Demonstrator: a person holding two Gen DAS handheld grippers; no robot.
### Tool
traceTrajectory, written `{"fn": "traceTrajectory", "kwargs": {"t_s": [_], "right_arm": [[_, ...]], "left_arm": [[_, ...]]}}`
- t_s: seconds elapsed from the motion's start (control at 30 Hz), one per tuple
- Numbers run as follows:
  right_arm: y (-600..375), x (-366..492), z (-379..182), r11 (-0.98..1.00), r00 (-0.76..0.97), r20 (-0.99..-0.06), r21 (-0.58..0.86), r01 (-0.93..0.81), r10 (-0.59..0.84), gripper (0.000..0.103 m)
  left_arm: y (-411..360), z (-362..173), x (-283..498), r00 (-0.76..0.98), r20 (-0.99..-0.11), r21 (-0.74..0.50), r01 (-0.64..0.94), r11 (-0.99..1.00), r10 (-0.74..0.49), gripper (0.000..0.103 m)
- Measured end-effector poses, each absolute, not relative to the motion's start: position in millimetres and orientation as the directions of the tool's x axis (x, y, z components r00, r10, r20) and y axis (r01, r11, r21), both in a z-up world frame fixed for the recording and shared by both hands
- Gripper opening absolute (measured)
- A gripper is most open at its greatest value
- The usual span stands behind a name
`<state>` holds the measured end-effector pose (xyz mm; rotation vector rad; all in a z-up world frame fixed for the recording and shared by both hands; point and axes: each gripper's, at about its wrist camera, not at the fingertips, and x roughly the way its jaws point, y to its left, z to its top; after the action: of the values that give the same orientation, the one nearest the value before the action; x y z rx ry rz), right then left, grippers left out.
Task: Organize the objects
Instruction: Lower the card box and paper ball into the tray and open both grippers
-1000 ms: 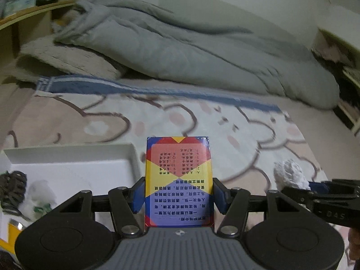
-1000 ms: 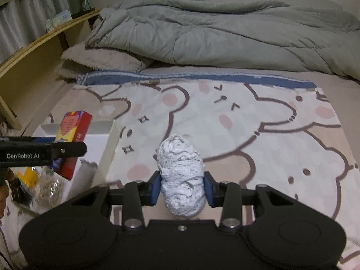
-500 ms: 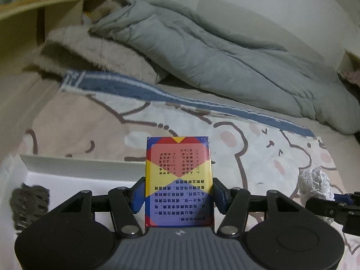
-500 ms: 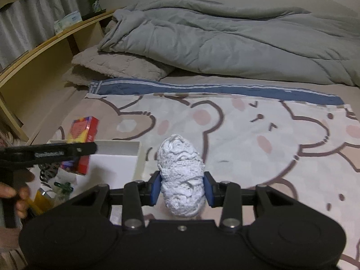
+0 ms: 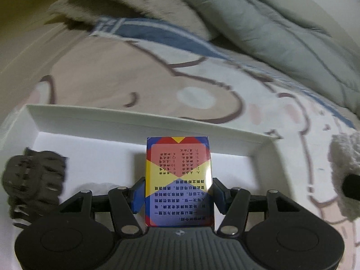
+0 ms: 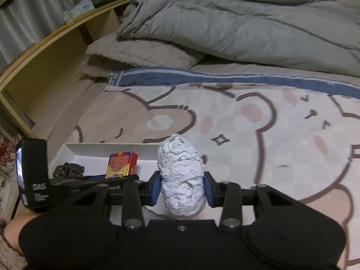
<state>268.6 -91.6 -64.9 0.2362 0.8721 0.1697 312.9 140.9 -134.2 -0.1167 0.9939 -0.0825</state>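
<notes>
L tongs [image 5: 177, 193] grip card box [image 5: 177, 180] over tray [image 5: 144, 123]; R tongs [image 6: 181, 190] grip lace ball [image 6: 181, 175].

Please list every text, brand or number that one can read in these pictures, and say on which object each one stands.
"DAS": on the black camera unit of the left hand-held gripper.
Smaller lines under "DAS": too blurred to read.
Chinese print on the card box: upside down, too small to read reliably.
Tissue box on the shelf: print illegible.
</notes>
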Motion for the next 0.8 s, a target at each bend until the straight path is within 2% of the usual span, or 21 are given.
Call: {"fn": "traceTrajectory", "kwargs": {"t_s": [0.17, 0.33, 0.37, 0.43, 0.47, 0.53, 0.8], "right_arm": [[-71, 283, -75, 0.951, 0.611, -0.742, 0.301, -0.063, 0.276, 0.040], [-55, 295, -84, 0.935, 0.611, -0.727, 0.348, -0.064, 0.313, 0.041], [-53, 296, -85, 0.930, 0.616, -0.719, 0.361, -0.065, 0.322, 0.042], [-51, 300, -88, 0.915, 0.627, -0.699, 0.399, -0.057, 0.344, 0.053], [-51, 302, -90, 0.905, 0.625, -0.694, 0.422, -0.049, 0.357, 0.058], [-51, 304, -92, 0.895, 0.620, -0.697, 0.445, -0.022, 0.361, 0.062], [-57, 293, -88, 0.915, 0.610, -0.721, 0.403, -0.018, 0.329, 0.062]], "left_arm": [[163, -135, 316, 0.559, -0.828, -0.054, -0.008, 0.999, -0.040, 0.060], [176, -131, 313, 0.561, -0.826, -0.085, -0.030, 0.996, -0.054, 0.061], [175, -128, 312, 0.561, -0.826, -0.090, -0.027, 0.996, -0.059, 0.066], [173, -121, 311, 0.568, -0.820, -0.096, -0.009, 0.995, -0.074, 0.078], [171, -117, 309, 0.574, -0.815, -0.095, 0.000, 0.995, -0.078, 0.082], [169, -109, 306, 0.578, -0.812, -0.086, 0.014, 0.996, -0.078, 0.082], [169, -101, 292, 0.561, -0.825, -0.066, 0.022, 0.998, -0.067, 0.083]]}}
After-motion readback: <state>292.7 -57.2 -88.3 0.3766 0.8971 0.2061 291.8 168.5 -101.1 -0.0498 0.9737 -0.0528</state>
